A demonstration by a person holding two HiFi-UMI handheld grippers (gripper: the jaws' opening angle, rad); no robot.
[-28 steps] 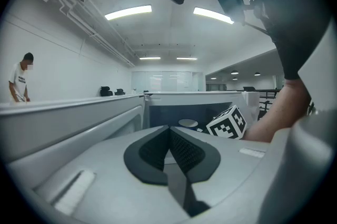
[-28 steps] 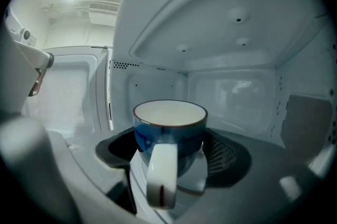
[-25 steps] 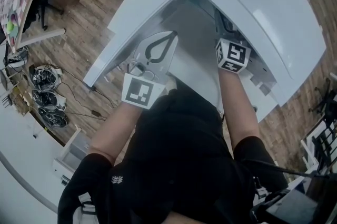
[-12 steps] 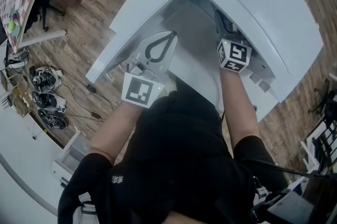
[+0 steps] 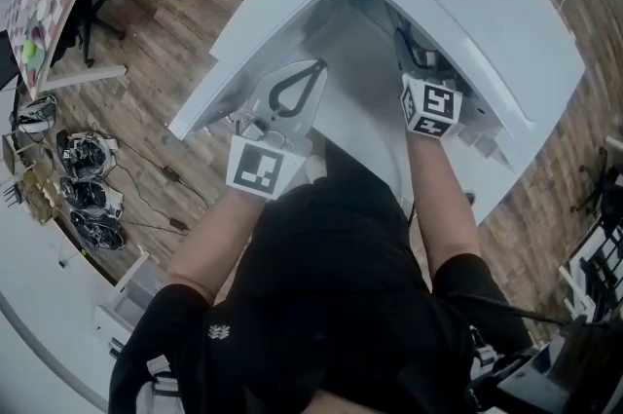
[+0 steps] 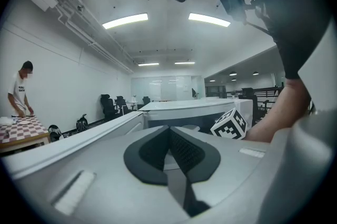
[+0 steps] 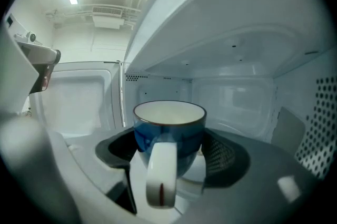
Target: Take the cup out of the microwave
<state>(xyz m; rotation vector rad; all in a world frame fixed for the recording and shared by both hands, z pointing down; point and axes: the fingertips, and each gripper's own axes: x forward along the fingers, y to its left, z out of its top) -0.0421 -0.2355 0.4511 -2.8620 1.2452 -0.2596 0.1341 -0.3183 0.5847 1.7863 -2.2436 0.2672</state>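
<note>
- Right gripper [image 7: 169, 150] reaching into the cavity of the white box-shaped microwave [image 5: 487, 3], its dark ribbed pads [image 7: 225, 157] closed on a blue-glazed ceramic cup [image 7: 168, 130] with a cream inside and a white handle.
- Cup upright between the two pads, one pad against each flank of the body, rim level and well above the pads.
- White handle turned back towards the gripper's camera, in the gap between the jaws, touched by neither pad.
- Cup inside the microwave, towards the front opening, with the pale back wall behind it and the perforated side wall off to the right; resting on the floor of the cavity or just clear of it, impossible to tell.
- White microwave door [image 7: 68, 96] swung open at the left.
- Left gripper [image 6: 169, 129] outside the cavity, well apart from the cup, fingertips pressed together with nothing between them, only a loop-shaped gap farther back between its dark pads.
- In the head view, both grippers side by side ahead of the person's black-clad torso, brown wooden plank floor [image 5: 146, 22] around.
</note>
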